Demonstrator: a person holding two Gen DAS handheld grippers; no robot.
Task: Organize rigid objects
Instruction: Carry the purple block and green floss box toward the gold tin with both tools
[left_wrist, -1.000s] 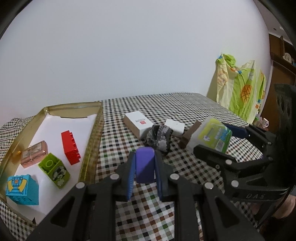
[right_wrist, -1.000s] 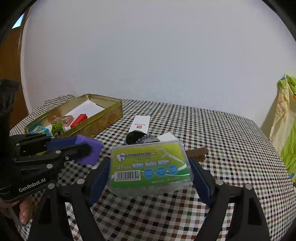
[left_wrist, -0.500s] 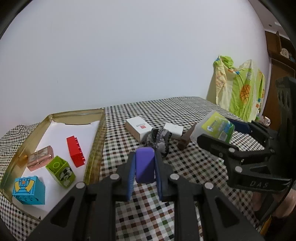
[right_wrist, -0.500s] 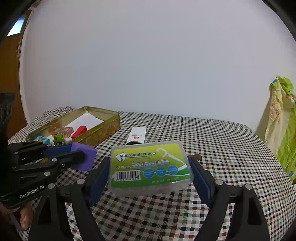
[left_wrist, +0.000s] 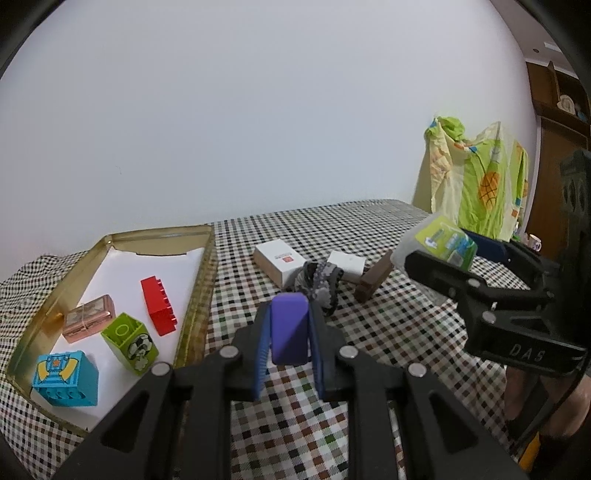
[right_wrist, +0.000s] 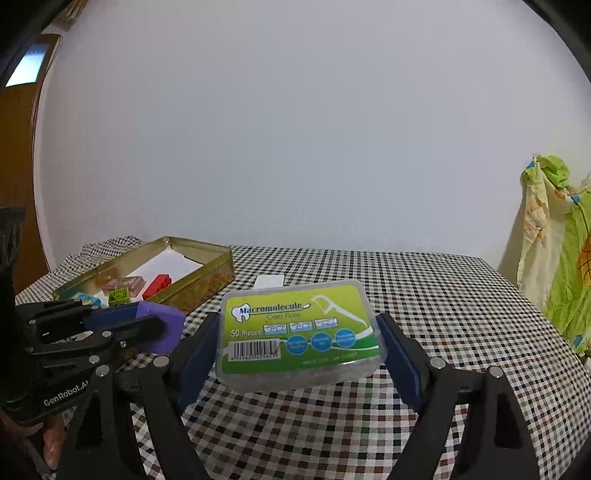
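1. Left gripper (left_wrist: 288, 334): jaws narrow, clamped on a purple block (left_wrist: 289, 326), held above the checkered bench (left_wrist: 388, 332), clear of the cloth.
2. Right gripper (right_wrist: 297, 343): jaws wide, pressed on both short sides of a clear floss-pick box (right_wrist: 300, 330) with green label, lifted off the bench.
3. In the left wrist view, at 9 o'clock from the purple block: a gold tin tray (left_wrist: 195, 291) lined with white paper.
4. Inside the tray: red brick (left_wrist: 159, 312), pink case (left_wrist: 88, 323), green block (left_wrist: 129, 343), blue block (left_wrist: 66, 378), all apart from each other.
5. At 12 o'clock from the purple block, on the bench: grey patterned pouch (left_wrist: 319, 282), touching a white box with red mark (left_wrist: 277, 260) and a smaller white box (left_wrist: 345, 264).
6. Just at 3 o'clock of the pouch: brown block (left_wrist: 373, 282), lying tilted.
7. Far at 2 o'clock: green and yellow cloth (left_wrist: 476, 184) hanging beyond the bench.
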